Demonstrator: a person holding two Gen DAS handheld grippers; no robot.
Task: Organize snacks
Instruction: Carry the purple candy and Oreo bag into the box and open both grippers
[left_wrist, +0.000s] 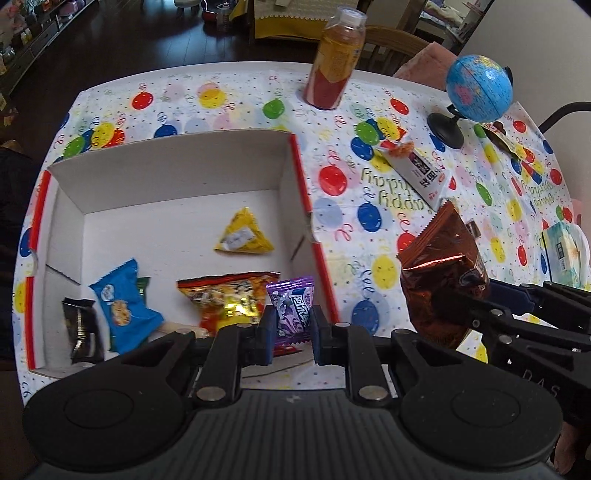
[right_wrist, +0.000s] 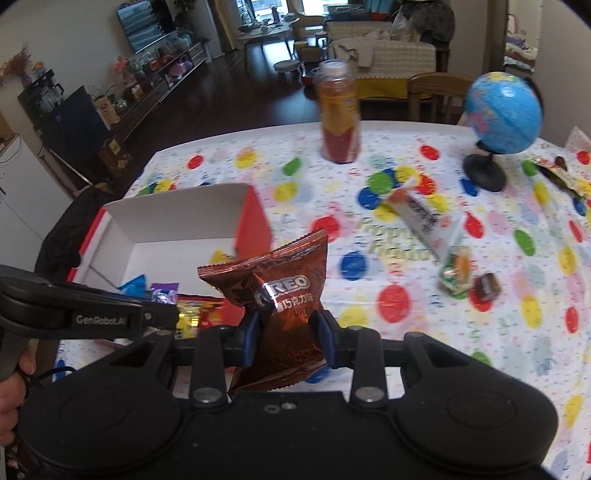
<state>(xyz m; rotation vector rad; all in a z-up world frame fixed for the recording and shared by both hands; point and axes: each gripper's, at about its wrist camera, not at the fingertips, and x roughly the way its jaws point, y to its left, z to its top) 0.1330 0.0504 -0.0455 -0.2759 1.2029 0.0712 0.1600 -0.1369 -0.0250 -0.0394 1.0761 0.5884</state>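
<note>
A lived-in home: the desk (right_wrist: 480, 332) wears a balloon-print birthday cloth, and beyond its far edge lie dark wood flooring, a sofa (right_wrist: 384, 40), a wall television (right_wrist: 147, 22) above a cluttered low cabinet (right_wrist: 159, 70), and a wooden chair (right_wrist: 436, 92).

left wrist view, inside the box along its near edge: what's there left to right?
black packet → blue cookie packet → red-yellow snack bag → purple packet, clamped in the left gripper.
</note>
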